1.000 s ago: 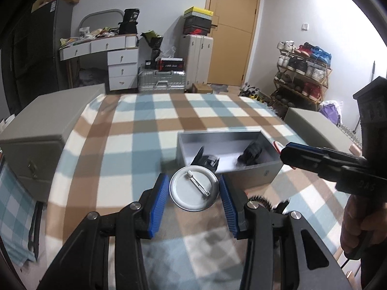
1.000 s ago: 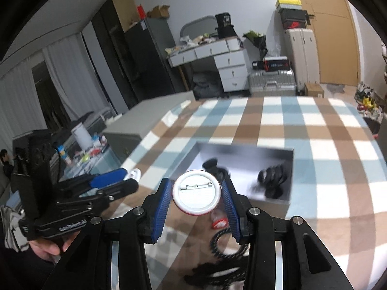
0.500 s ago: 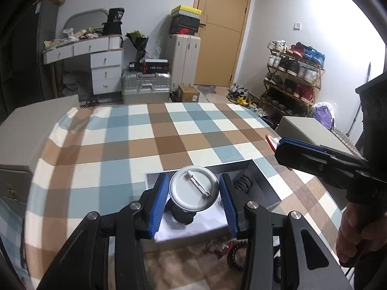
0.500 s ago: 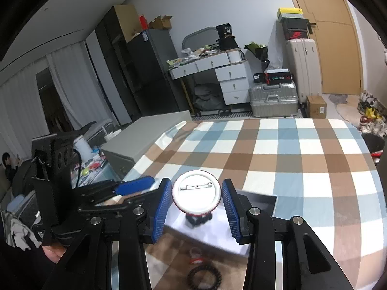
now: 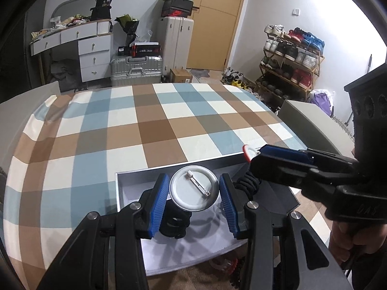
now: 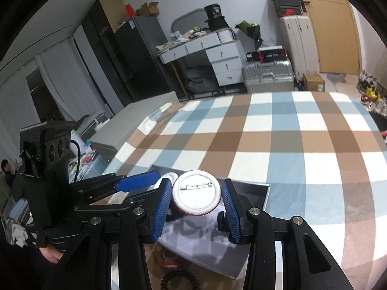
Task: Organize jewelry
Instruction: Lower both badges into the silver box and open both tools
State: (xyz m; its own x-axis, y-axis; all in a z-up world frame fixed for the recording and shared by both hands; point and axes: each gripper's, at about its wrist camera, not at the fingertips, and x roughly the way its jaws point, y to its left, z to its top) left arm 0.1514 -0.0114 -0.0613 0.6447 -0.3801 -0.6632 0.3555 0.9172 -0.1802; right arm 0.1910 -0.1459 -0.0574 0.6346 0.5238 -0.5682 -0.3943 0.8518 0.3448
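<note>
My left gripper (image 5: 194, 193) is shut on a silver round pin badge (image 5: 194, 188), its back with the pin facing me. It hangs over an open grey box (image 5: 169, 166) that holds black hair clips (image 5: 174, 220). My right gripper (image 6: 197, 198) is shut on a white pin badge with a red rim (image 6: 197, 192), above the same grey box (image 6: 266, 188). From the left wrist view the right gripper (image 5: 256, 157) comes in from the right over the box's far corner, its badge (image 5: 245, 149) showing at the tips. In the right wrist view the left gripper (image 6: 157, 177) sits close on the left.
The box lies on a checked brown, blue and white cloth (image 5: 157, 125). A black bead bracelet (image 6: 180, 281) and a small red item (image 6: 169, 264) lie on the cloth in front of the box. Grey storage chests (image 5: 309, 120) (image 6: 137, 120) flank the table.
Both grippers have moved forward with their badges, from in front of the box to over it. The box has slid down under the fingers in both views. The grips are unchanged.
</note>
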